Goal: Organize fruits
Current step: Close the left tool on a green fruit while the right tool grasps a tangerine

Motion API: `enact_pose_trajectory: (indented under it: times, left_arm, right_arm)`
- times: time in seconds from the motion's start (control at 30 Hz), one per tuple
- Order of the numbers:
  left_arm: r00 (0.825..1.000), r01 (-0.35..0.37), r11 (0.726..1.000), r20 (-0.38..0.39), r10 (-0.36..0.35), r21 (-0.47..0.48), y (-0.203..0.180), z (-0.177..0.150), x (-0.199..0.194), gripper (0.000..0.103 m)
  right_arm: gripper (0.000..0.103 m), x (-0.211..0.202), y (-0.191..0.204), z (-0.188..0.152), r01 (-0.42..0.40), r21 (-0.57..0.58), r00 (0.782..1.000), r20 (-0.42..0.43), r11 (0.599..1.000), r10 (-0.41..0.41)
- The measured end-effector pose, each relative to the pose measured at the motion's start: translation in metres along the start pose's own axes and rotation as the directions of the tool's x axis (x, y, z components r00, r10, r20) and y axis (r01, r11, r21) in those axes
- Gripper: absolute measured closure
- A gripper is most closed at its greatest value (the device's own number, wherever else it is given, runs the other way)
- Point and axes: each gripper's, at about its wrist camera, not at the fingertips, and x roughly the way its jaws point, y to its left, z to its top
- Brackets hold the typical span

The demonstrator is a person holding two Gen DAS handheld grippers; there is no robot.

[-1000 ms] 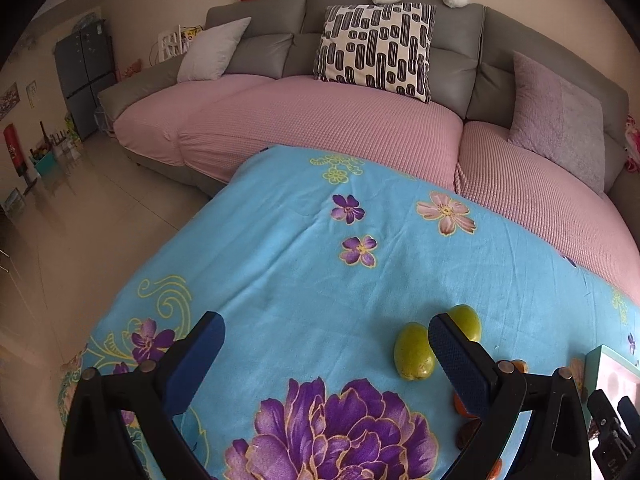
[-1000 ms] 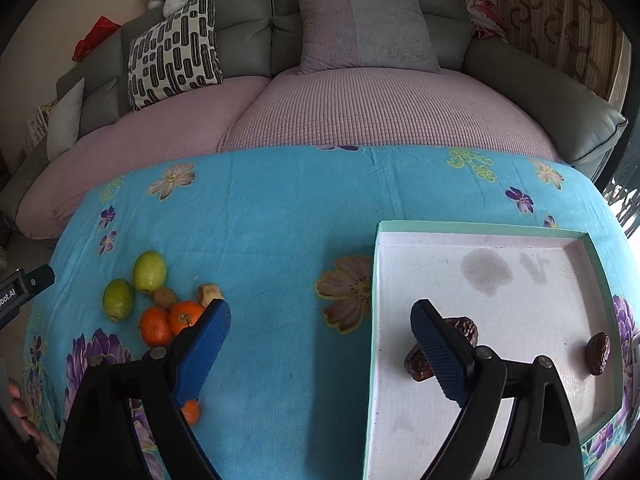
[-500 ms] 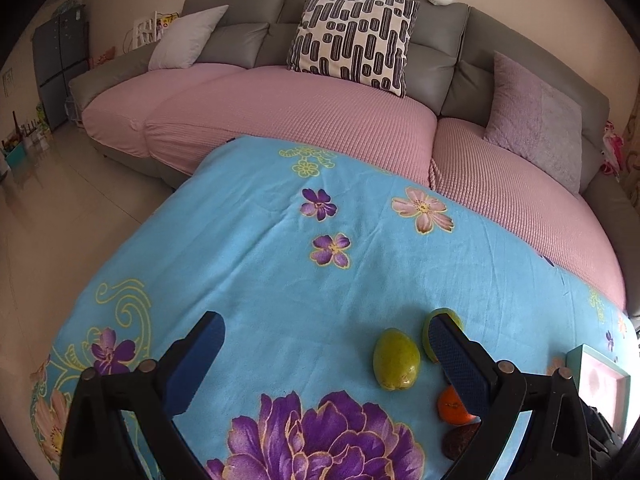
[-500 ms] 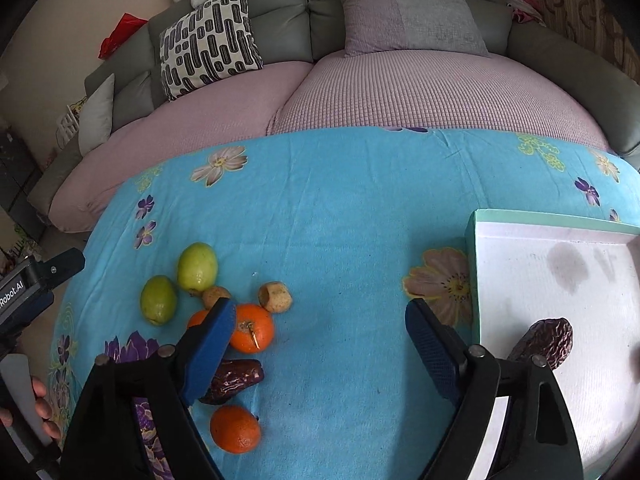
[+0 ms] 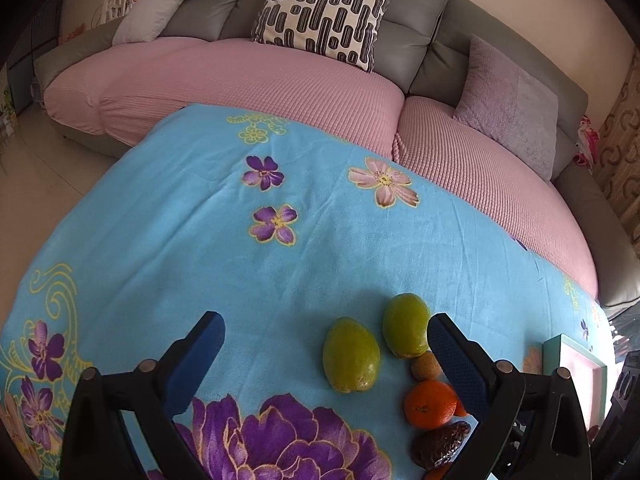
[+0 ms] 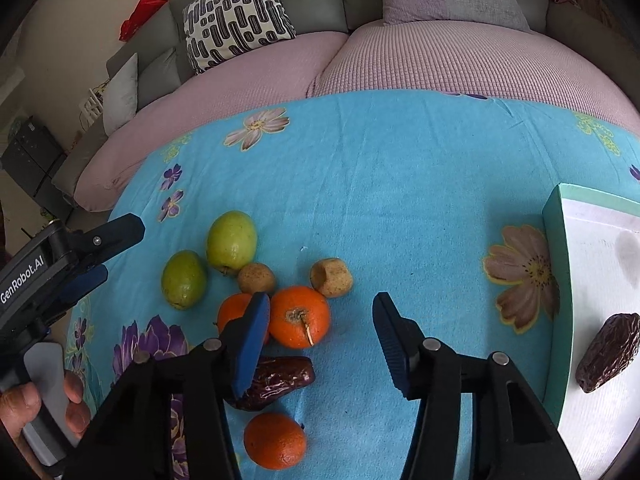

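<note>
Fruit lies in a cluster on the blue flowered cloth (image 6: 400,184): two green fruits (image 6: 231,240) (image 6: 183,279), several oranges (image 6: 299,317), a brown date (image 6: 276,378), a small brown fruit (image 6: 256,278) and a tan piece (image 6: 331,277). My right gripper (image 6: 320,316) is open and empty, just above the cluster's right side. My left gripper (image 5: 324,336) is open and empty, with one green fruit (image 5: 351,355) between its fingers and the other (image 5: 406,325) by the right finger. A teal-rimmed white tray (image 6: 558,280) at the right holds a date (image 6: 608,346).
A pink and grey sofa (image 5: 280,76) with cushions curves behind the table. The tray's corner (image 5: 576,364) shows at the left wrist view's right edge. The left gripper's body (image 6: 60,264) and the hand holding it sit at the left of the right wrist view.
My right gripper has swung left from over the tray to over the fruit cluster and narrowed somewhat. My left gripper has shifted right, bringing the green fruits between its fingers.
</note>
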Motion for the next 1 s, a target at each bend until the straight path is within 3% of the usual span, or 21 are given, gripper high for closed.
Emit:
enact_pose_trajectory:
  times: [0.17,0.33,0.53,0.87,0.93,1.0]
  left_arm:
    - [0.998,0.012,1.0,-0.058,-0.011,0.024,-0.008,-0.009,0.02,0.004]
    - [0.994,0.017,0.999,-0.113,-0.012,0.035,-0.013,-0.018,0.037,0.02]
    - [0.992,0.051,0.999,-0.115,-0.049,0.018,-0.014,-0.02,0.037,0.029]
    - [0.991,0.056,0.998,-0.12,-0.055,0.011,-0.016,-0.018,0.029,0.04]
    - [0.991,0.057,0.998,-0.125,-0.056,0.004,-0.016,-0.018,0.029,0.049]
    - [0.99,0.053,0.999,-0.128,-0.052,-0.001,-0.014,-0.019,0.03,0.051]
  right_arm:
    - [0.051,0.004,0.002,-0.002,-0.013,-0.002,1.0,-0.012,1.0,0.013]
    - [0.056,0.005,0.0,-0.003,-0.036,0.012,0.999,-0.01,0.999,0.036]
    - [0.067,0.004,0.002,-0.004,-0.064,0.009,0.998,-0.011,0.998,0.064]
    - [0.068,0.005,0.001,-0.003,-0.087,0.04,0.996,-0.012,0.995,0.088]
    - [0.068,0.004,-0.001,-0.003,-0.091,0.049,0.996,-0.014,0.995,0.091]
    - [0.068,0.002,-0.003,-0.003,-0.088,0.053,0.996,-0.013,0.995,0.089]
